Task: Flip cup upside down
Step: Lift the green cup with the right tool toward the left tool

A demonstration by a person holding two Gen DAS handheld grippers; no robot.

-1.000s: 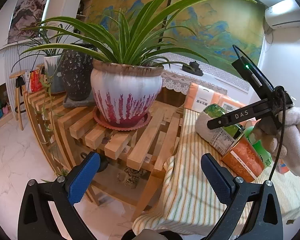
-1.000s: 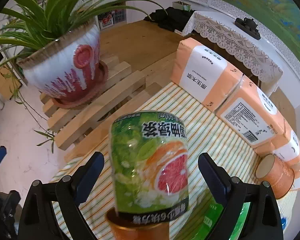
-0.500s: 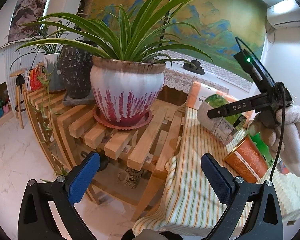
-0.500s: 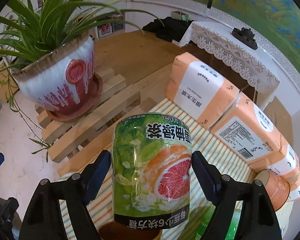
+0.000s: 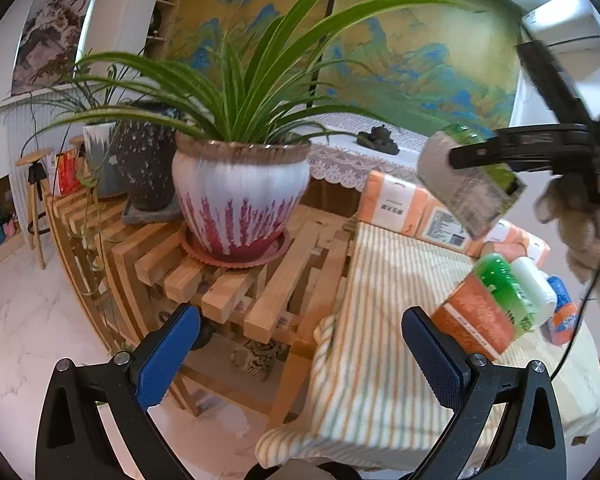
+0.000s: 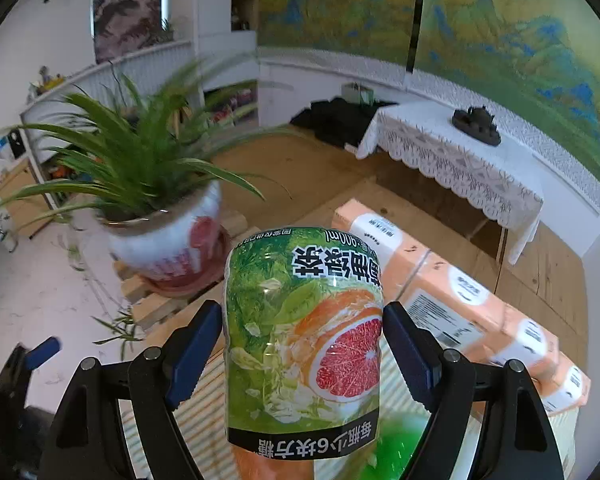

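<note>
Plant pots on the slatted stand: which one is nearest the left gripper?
The white pot with red streaks, on a red saucer; the dark speckled pot and pale pot stand behind it.

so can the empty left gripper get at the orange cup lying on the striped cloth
Probably yes: the left gripper is open and empty, and the orange cup lies just past its right finger with nothing between them.

A big green spider plant (image 5: 252, 92) grows in a round white pot with red streaks (image 5: 240, 208). The pot sits on a red saucer (image 5: 236, 258) on a wooden slat bench (image 5: 228, 292). At 3 o'clock from the bench lies a striped cloth (image 5: 384, 344). Orange paper packs (image 6: 452, 292) line its far edge. At 12 o'clock from the packs stands a table with a white lace cloth (image 6: 452, 156), and a small dark figure (image 6: 476, 120) rests on it. A dark speckled pot (image 5: 146, 168) stands at 9 o'clock from the white pot.
</note>
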